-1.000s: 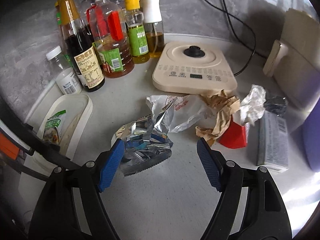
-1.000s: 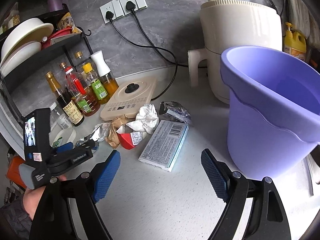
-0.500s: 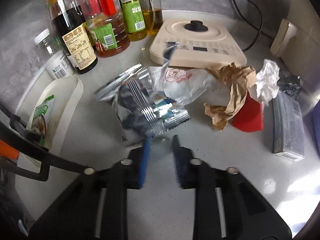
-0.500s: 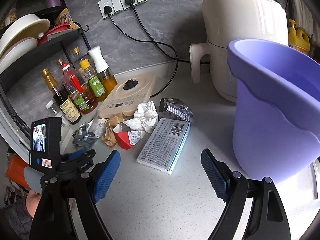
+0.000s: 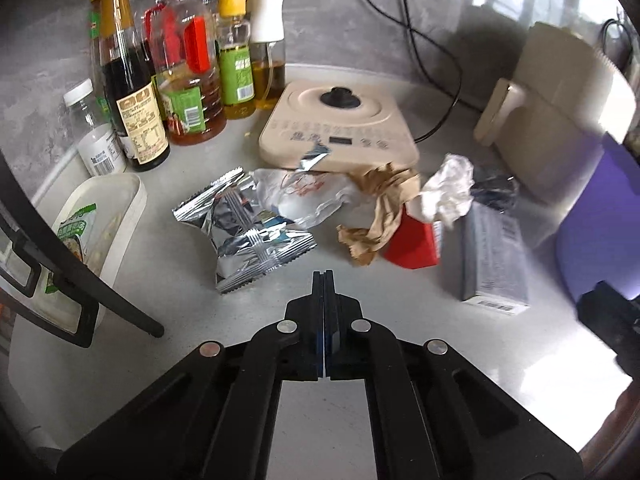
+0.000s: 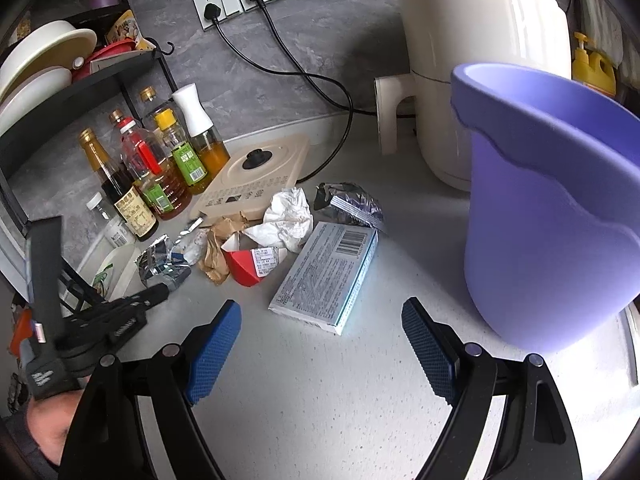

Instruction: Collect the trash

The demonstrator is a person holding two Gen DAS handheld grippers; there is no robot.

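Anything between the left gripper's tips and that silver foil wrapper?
Nothing: in the left wrist view only bare grey countertop separates the shut left gripper from the silver foil wrapper, which lies ahead and slightly left.

On the bench stood seven bottles (image 5: 132, 92), one induction cooker (image 5: 340, 128), one air fryer (image 6: 480, 80) and one purple bucket (image 6: 560, 220). The trash came to two foil wrappers (image 5: 248, 232), one clear plastic bag (image 5: 304, 196), one brown paper (image 5: 380, 208), one white tissue (image 5: 448, 192), one red carton (image 5: 412, 240) and one flat box (image 6: 328, 276).
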